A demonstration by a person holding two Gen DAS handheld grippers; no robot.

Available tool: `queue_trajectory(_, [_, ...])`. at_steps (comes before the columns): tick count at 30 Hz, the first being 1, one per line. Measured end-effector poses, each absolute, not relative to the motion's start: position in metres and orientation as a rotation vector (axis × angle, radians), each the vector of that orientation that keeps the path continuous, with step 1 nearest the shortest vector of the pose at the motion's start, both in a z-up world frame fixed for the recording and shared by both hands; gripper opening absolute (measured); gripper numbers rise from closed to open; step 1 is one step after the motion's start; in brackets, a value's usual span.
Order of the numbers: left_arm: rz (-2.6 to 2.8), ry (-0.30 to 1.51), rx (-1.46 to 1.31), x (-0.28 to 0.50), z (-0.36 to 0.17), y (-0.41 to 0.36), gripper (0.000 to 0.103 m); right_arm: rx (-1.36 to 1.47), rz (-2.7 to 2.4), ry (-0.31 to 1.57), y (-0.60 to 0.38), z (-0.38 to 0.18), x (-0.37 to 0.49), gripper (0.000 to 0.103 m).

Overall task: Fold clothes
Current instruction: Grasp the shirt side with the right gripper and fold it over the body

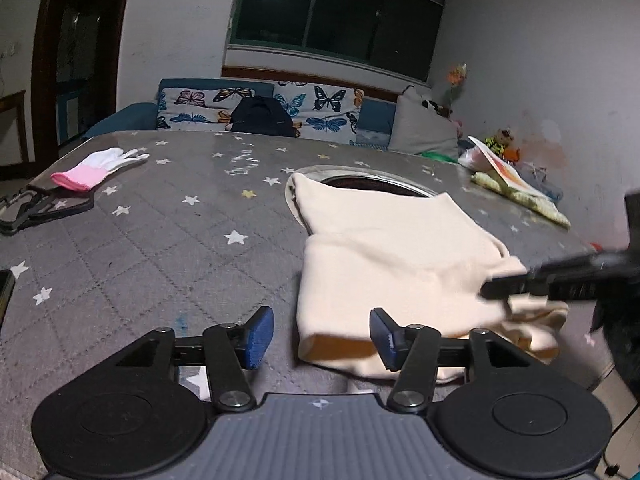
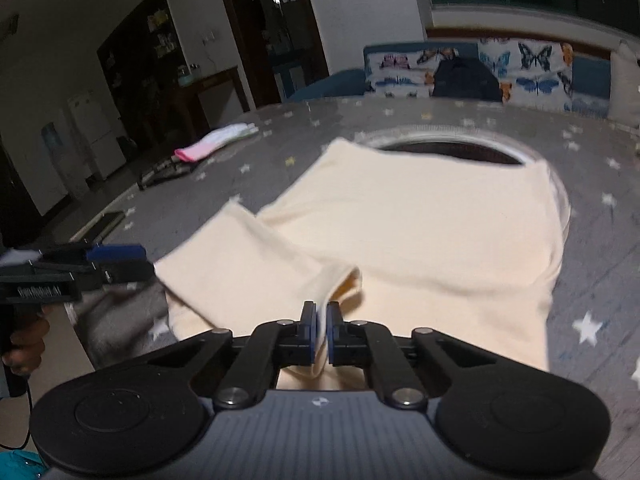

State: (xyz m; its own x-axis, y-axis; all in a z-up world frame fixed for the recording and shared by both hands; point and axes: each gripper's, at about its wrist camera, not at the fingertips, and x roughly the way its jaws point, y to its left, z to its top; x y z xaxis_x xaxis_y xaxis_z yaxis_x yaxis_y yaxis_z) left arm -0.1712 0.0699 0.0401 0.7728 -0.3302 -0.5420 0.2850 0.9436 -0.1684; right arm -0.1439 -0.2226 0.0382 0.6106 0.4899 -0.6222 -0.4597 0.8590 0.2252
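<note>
A cream garment (image 1: 392,256) (image 2: 420,220) lies partly folded on the grey star-print table (image 1: 160,240), its far end over a round hole. My left gripper (image 1: 322,334) is open at the garment's near left corner, with its right pad over the cloth edge and nothing pinched. My right gripper (image 2: 321,332) is shut on a fold of the cream garment at its near edge; from the left wrist view it comes in from the right (image 1: 504,286). The left gripper also shows at the left of the right wrist view (image 2: 120,260), beside a folded flap.
A pink and white glove (image 1: 96,168) and a black frame-like object (image 1: 36,208) lie at the table's far left. Papers and a green cloth (image 1: 520,192) sit at the far right. The round hole (image 1: 372,182) is rimmed in metal. A butterfly-print sofa (image 1: 280,108) stands behind.
</note>
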Motion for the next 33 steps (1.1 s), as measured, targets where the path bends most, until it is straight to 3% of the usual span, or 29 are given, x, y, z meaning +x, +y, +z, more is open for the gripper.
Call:
queue_trajectory(4, [-0.349,0.598,-0.051,-0.173,0.037,0.065,0.065,0.017,0.533,0.663,-0.227,0.06,-0.143,0.004])
queue_trajectory(9, [-0.348,0.586,0.042,-0.173,0.032,0.049,0.062,-0.014,0.507,0.59,-0.234,0.084,-0.141,0.004])
queue_trajectory(11, [-0.361,0.587,0.071,-0.174,0.029,0.043,0.054,-0.025,0.503,0.57,-0.235,0.091,-0.141,0.004])
queue_trajectory(21, [-0.338,0.606,0.155,-0.172,0.014,0.031,0.039,-0.077,0.516,0.462,-0.23,0.126,-0.147,0.003])
queue_trajectory(23, [-0.331,0.607,0.142,-0.17,0.015,0.031,0.027,-0.079,0.504,0.462,-0.232,0.125,-0.148,0.003])
queue_trajectory(26, [-0.327,0.608,0.139,-0.17,0.016,0.033,0.021,-0.083,0.487,0.462,-0.235,0.125,-0.15,0.003])
queue_trajectory(33, [-0.331,0.605,0.154,-0.171,0.016,0.033,0.02,-0.091,0.447,0.463,-0.243,0.124,-0.155,0.003])
